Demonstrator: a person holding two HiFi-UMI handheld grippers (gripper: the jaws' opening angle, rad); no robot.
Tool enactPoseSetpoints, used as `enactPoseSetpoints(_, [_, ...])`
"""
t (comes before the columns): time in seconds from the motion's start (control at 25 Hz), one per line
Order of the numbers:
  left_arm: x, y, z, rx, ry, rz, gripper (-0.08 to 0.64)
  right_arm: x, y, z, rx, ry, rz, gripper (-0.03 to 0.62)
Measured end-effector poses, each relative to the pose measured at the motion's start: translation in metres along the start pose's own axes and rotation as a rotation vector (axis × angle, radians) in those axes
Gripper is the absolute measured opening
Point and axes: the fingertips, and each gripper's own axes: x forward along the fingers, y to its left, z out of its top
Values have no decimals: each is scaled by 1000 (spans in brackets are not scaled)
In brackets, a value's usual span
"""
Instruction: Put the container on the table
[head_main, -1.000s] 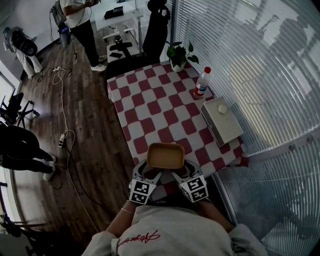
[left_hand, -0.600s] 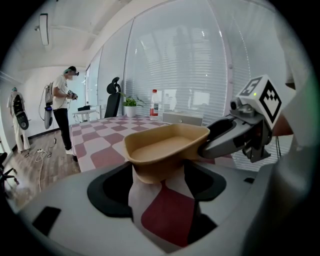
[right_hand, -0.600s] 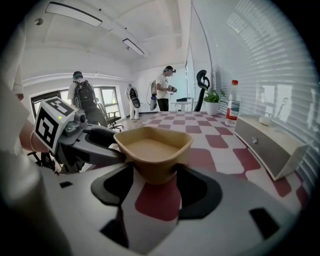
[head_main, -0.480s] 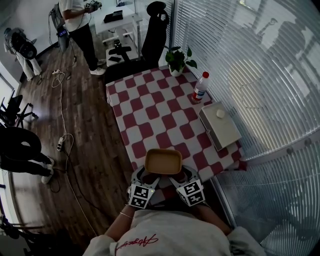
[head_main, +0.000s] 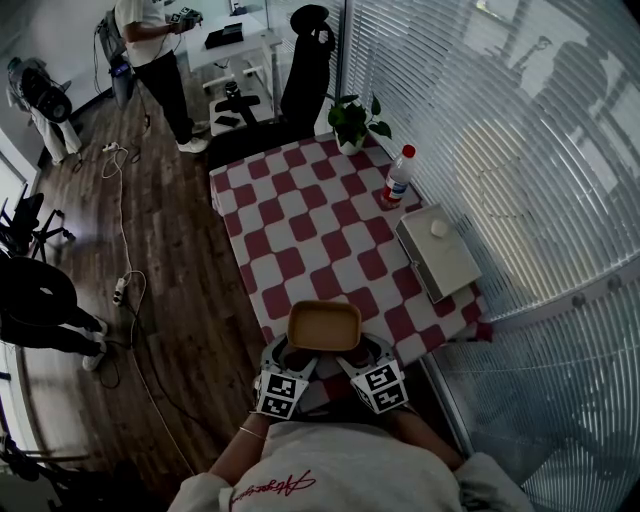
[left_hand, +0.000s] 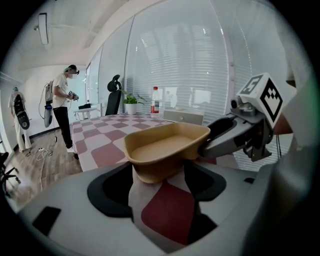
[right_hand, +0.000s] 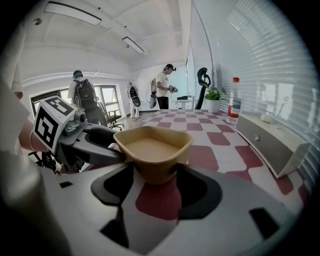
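A tan, empty, rounded-rectangular container (head_main: 324, 326) hangs over the near edge of the red-and-white checkered table (head_main: 300, 215). My left gripper (head_main: 291, 354) grips its near left side and my right gripper (head_main: 354, 354) its near right side. In the left gripper view the container (left_hand: 167, 146) sits between the jaws of my left gripper (left_hand: 159, 172), with the right gripper (left_hand: 235, 134) reaching in from the right. The right gripper view shows the container (right_hand: 152, 149) clamped in my right gripper (right_hand: 155, 172), with the left gripper (right_hand: 85, 142) coming in from the left. Both are shut on it.
On the table's right side lie a white box (head_main: 438, 250) and a red-capped bottle (head_main: 398, 177); a potted plant (head_main: 352, 120) stands at the far corner. A black chair (head_main: 305, 60) and a standing person (head_main: 155, 50) are beyond. Blinds (head_main: 520, 150) line the right.
The head view has drifted a little; the container and both grippers keep their hold and their place at the table's near edge.
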Motion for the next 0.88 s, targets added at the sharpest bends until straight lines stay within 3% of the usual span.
enactPoseSetpoints(0.88, [2,0,-16,56,95,23,328,8,4,-15,10,62,-6,273])
